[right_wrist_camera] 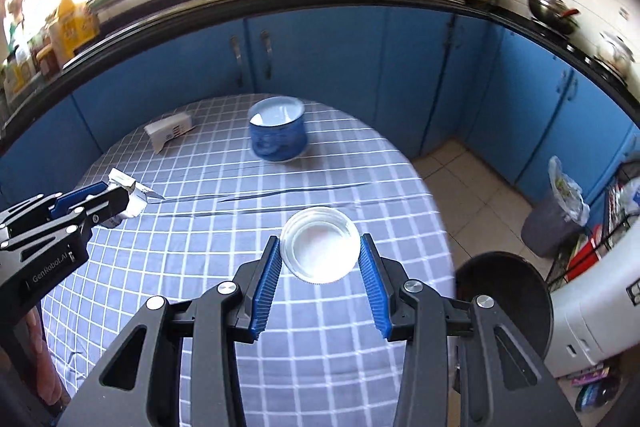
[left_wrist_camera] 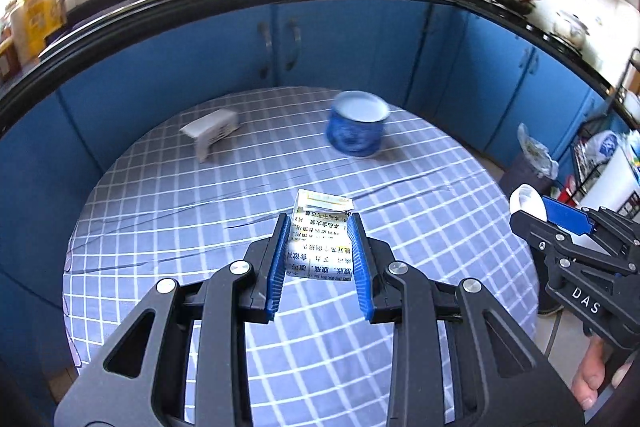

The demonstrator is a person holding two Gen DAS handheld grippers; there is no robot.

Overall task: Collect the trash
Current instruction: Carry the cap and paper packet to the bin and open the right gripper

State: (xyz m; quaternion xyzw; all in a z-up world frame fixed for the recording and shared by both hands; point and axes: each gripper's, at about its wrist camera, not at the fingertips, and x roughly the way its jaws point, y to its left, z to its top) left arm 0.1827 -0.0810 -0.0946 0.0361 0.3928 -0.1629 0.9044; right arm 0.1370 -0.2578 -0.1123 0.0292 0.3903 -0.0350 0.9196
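Observation:
My left gripper (left_wrist_camera: 319, 227) is shut on a small white carton (left_wrist_camera: 320, 231) printed with black characters, held above the checked round table (left_wrist_camera: 160, 219). The same carton (right_wrist_camera: 132, 197) shows at the left of the right wrist view, in the left gripper (right_wrist_camera: 116, 201). My right gripper (right_wrist_camera: 320, 247) is shut on a clear plastic cup (right_wrist_camera: 319, 249), its round mouth facing the camera. In the left wrist view that cup (left_wrist_camera: 527, 205) shows at the right edge, in the right gripper (left_wrist_camera: 560, 223). A white box (left_wrist_camera: 212, 131) lies on the table's far left.
A blue-patterned bowl (left_wrist_camera: 358, 127) stands at the table's far side. A grey bin with a plastic liner (right_wrist_camera: 560, 215) stands on the floor at the right, by blue cabinets (right_wrist_camera: 340, 59). A black round container (right_wrist_camera: 508, 291) sits below my right gripper's right side.

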